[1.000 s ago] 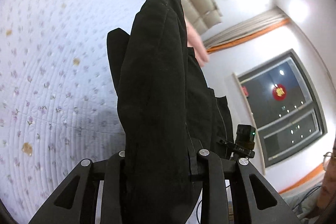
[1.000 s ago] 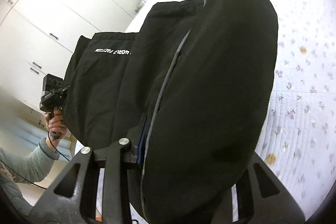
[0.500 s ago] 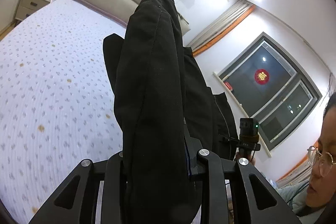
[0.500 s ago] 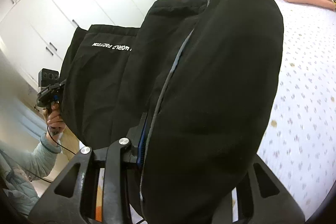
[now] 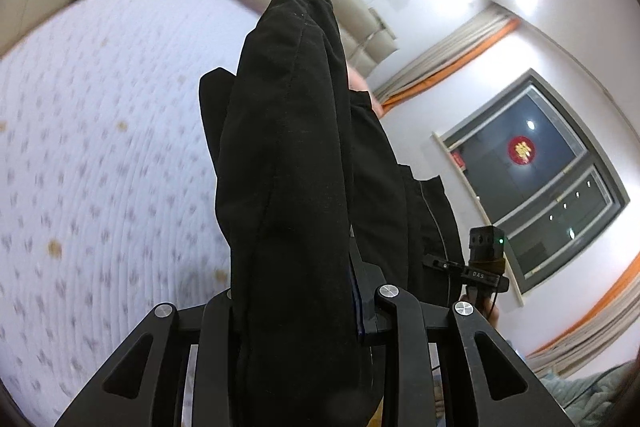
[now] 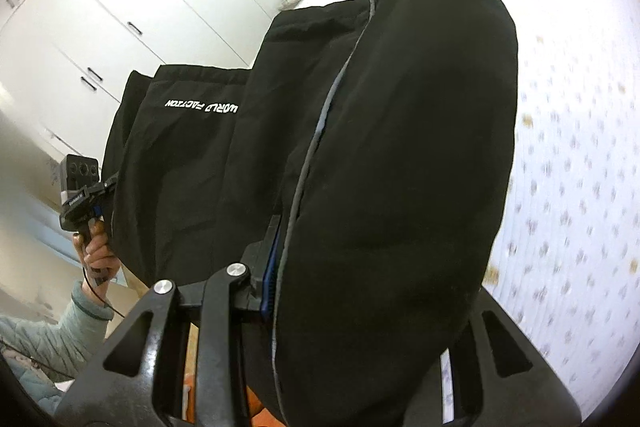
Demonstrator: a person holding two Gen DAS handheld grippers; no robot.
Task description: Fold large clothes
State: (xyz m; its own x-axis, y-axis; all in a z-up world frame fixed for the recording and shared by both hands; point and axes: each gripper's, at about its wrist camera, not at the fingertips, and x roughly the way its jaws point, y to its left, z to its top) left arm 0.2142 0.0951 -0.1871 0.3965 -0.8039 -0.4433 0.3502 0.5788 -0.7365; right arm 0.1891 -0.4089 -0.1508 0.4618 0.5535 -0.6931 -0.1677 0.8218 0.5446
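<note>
Swung across quite a bit since a second ago on the left side: headboard and ceiling now fill the top of that view, where earlier it was mostly bedspread. Same clamp as before on both ends, no change in the pinch.

Left gripper [image 5: 296,303] closed tight on a thick bunched fold of the big black fabric garment [image 5: 288,155], which stands up between its jaws and hides the fingertips. Right gripper [image 6: 344,291] likewise clamped on the garment [image 6: 400,147], with a grey piping seam and white upside-down lettering showing. Whole thing held up in the air, stretched between the two grippers, above the white quilted bedspread with small floral print [image 5: 100,155].

Off to the right in the left view, a dark window [image 5: 532,187]. In the right view, white wardrobe doors [image 6: 132,7] behind, plus a hand [image 6: 96,251] in a pale green sleeve holding the other gripper's handle.
</note>
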